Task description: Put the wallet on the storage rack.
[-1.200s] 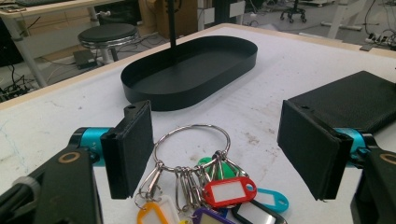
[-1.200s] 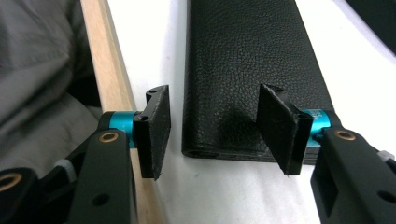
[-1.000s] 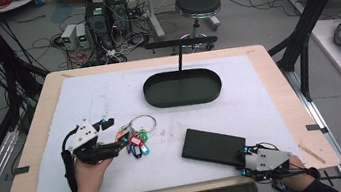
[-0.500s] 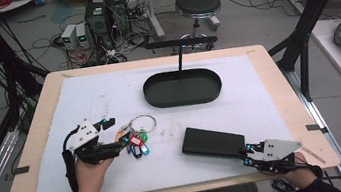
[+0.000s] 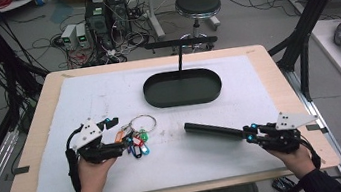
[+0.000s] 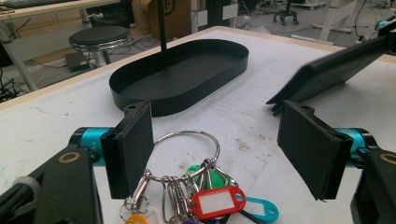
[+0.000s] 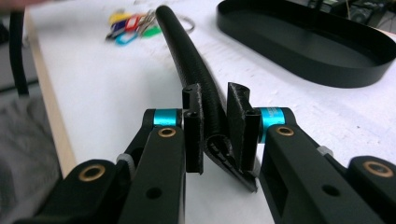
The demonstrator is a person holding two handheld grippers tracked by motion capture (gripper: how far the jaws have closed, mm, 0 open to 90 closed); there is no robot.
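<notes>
Black leather, folded like a wallet (image 5: 214,131), is pinched at one corner by the right gripper (image 5: 250,134) in the high view; the jaws have just been closing and now clamp it. The wallet's near end is tipped up off the white mat (image 5: 107,94) while its far end seems to rest there, its long axis running from about four o'clock toward ten o'clock, away from the right hand (image 5: 295,156). The oval black tray (image 5: 182,88) lies at roughly eleven o'clock from that gripper, well apart, with a thin post standing at its far rim. The left gripper (image 5: 117,133) hangs with jaws spread over the key ring with coloured tags (image 5: 136,138); the wallet's free end points toward it, near but apart

Left gripper view: both pads stand wide, gripping nothing, with the key ring (image 6: 187,168) on the mat between and just in front of them. The tray (image 6: 180,77) sits at twelve o'clock, the wallet (image 6: 336,70) at two o'clock, slanting upward to the right

Right gripper view: the pads press on the wallet's fold (image 7: 205,112), whose spine runs straight ahead to twelve o'clock, the tray (image 7: 308,42) at one to two o'clock. I judge the right hand nearer the tray for carrying the wallet over
</notes>
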